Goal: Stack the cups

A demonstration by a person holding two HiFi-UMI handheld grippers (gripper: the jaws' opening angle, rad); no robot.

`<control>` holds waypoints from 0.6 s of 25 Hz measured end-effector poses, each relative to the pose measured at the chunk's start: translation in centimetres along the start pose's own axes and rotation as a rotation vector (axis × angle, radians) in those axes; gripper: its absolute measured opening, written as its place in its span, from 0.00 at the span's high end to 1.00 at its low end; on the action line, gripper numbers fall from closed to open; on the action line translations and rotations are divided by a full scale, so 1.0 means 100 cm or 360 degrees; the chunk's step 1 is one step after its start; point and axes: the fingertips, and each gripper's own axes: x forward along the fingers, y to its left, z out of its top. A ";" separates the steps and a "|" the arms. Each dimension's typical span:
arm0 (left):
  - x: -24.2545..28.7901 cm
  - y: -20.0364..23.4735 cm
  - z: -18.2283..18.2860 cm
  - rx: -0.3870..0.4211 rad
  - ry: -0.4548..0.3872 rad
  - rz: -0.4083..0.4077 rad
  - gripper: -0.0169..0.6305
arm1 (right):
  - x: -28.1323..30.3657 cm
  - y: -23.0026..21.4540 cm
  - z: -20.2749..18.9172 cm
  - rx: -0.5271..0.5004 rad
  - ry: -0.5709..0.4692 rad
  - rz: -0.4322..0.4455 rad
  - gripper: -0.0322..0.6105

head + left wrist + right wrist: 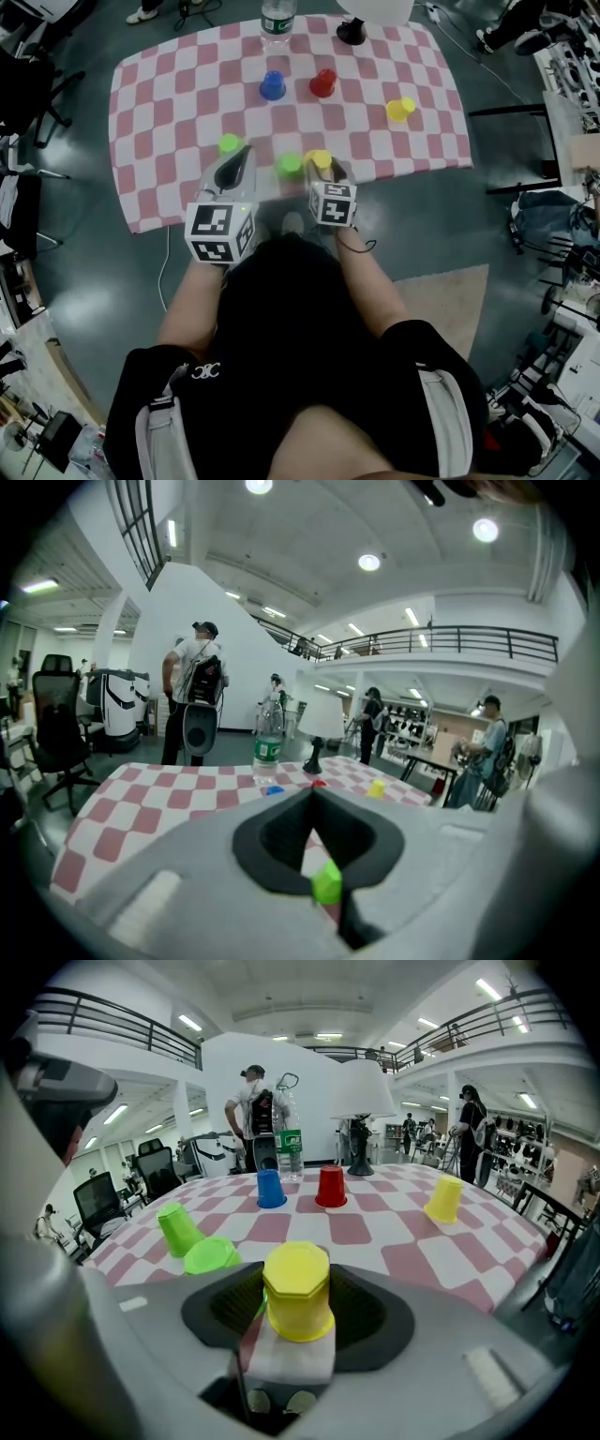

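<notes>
- Now the yellow cup [298, 1290] is straddled, ungripped, by the spread right hand-held gripper [324, 172].
- The left hand-held gripper [313, 797] is pressed together, empty.
- A pinch is called for next.

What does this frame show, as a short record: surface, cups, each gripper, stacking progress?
surface: checked tablecloth
cups: six, none stacked: blue cup, red cup, far yellow cup, near yellow cup, left green cup, middle green cup
right gripper: open, jaws either side of near yellow cup, not pressing it
left gripper: shut, empty, close to left green cup
progress: no stack yet
</notes>
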 end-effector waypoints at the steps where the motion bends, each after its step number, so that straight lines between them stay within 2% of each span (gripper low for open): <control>1: 0.000 0.000 0.000 0.0000 -0.0003 0.0002 0.98 | 0.001 0.000 0.000 -0.0007 0.0002 0.0007 0.61; 8: 0.001 0.001 -0.001 -0.0006 0.0001 0.0023 0.98 | -0.001 -0.001 0.004 -0.0036 -0.0018 0.0080 0.58; 12: 0.001 0.003 0.000 -0.0005 -0.0015 0.0039 0.98 | -0.011 0.002 0.026 -0.0042 -0.0157 0.0094 0.58; 15: 0.002 0.007 0.006 0.0000 -0.0042 0.0057 0.98 | -0.023 0.009 0.055 -0.0121 -0.0300 0.0081 0.58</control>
